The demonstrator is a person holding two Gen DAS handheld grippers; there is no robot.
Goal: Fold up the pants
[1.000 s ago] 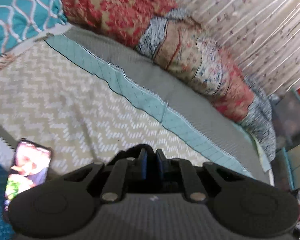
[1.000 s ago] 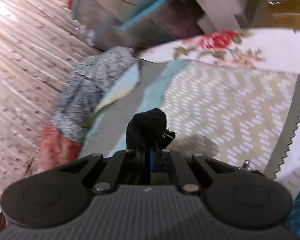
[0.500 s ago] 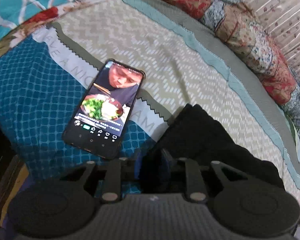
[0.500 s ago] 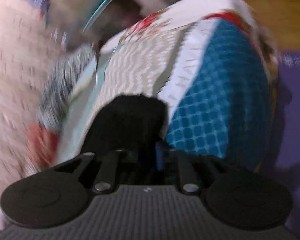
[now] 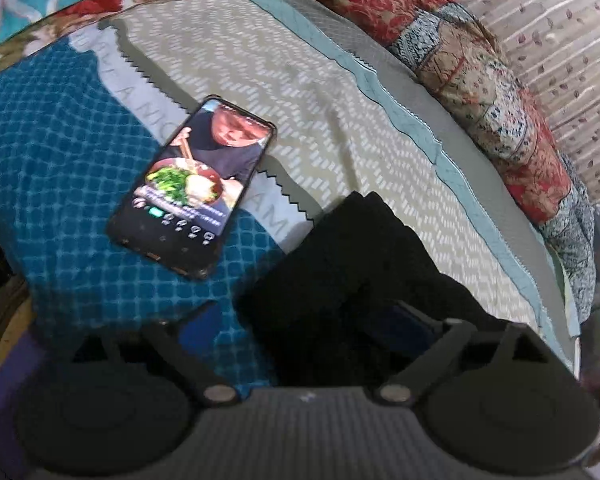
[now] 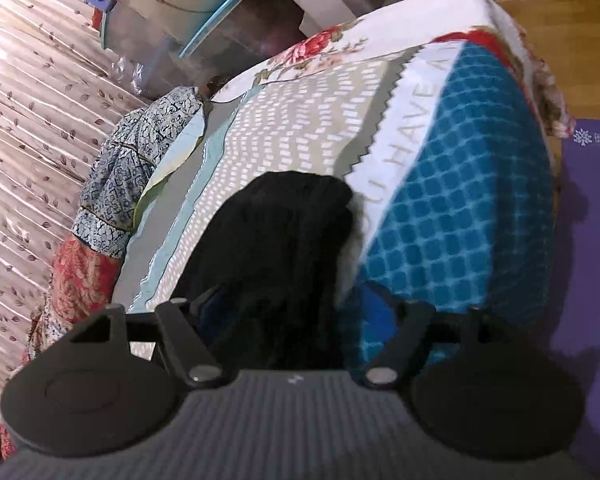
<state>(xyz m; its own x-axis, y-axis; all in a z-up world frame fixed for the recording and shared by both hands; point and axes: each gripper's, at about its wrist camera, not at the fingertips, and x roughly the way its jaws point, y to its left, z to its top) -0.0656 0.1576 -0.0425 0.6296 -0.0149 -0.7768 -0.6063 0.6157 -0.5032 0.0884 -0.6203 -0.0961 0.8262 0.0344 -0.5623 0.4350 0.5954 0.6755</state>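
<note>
So the black pants [image 5: 352, 264] are lying in a bunched, folded-over heap on the bedspread [image 5: 300, 92], straddling the zigzag seam where its beige chevron part meets the blue checked part, close to the near edge of the bed. Both grippers sit right over that heap. The left gripper [image 5: 304, 320] has just been opening and its jaws now stand wide apart, with dark cloth lying loose between them but the pads not pressing on it, so to me it reads as a let-go after laying the fabric down. Same deal with the right gripper [image 6: 296, 304]: jaws just spread, pants between them, nothing pinched. My guess is the fold got dropped here because this is the flat free patch of the bedspread. A phone [image 5: 192, 188] with a video playing lies just beside the pants toward the left, face up, near enough that dragging cloth could snag it. Beyond the pants, along the far side, a patchwork quilt [image 5: 480, 92] is rolled up against the curtain [image 5: 560, 20], out of the way.
</note>
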